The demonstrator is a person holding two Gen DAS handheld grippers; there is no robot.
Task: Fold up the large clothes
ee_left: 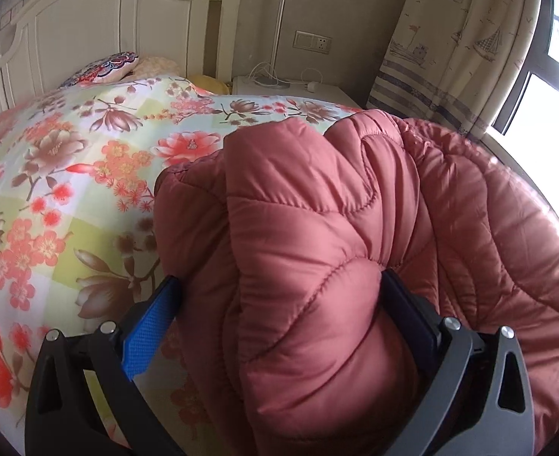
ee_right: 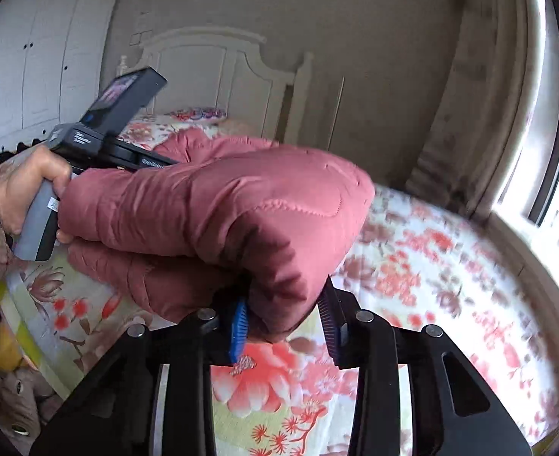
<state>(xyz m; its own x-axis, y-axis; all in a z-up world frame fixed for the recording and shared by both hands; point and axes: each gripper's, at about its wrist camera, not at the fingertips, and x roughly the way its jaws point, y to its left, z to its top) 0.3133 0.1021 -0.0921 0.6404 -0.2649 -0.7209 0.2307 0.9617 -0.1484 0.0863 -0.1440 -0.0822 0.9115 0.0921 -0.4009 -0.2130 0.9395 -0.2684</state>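
The pink quilted jacket (ee_left: 317, 228) hides the left gripper's (ee_left: 279, 296) right pad.

Floral bedspread (ee_left: 70, 174), white headboard (ee_left: 89, 19), sailboat curtain (ee_left: 454, 38), white wardrobe (ee_right: 32, 57).

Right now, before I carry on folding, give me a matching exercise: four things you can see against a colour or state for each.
Things:
1. puffer jacket
2. bedspread
3. headboard
4. right hand-held gripper

Colour or state:
A. cream white panels
B. clamped on padded fabric
C. dusty pink, quilted
D. floral print

Pairs: 1-C, 2-D, 3-A, 4-B
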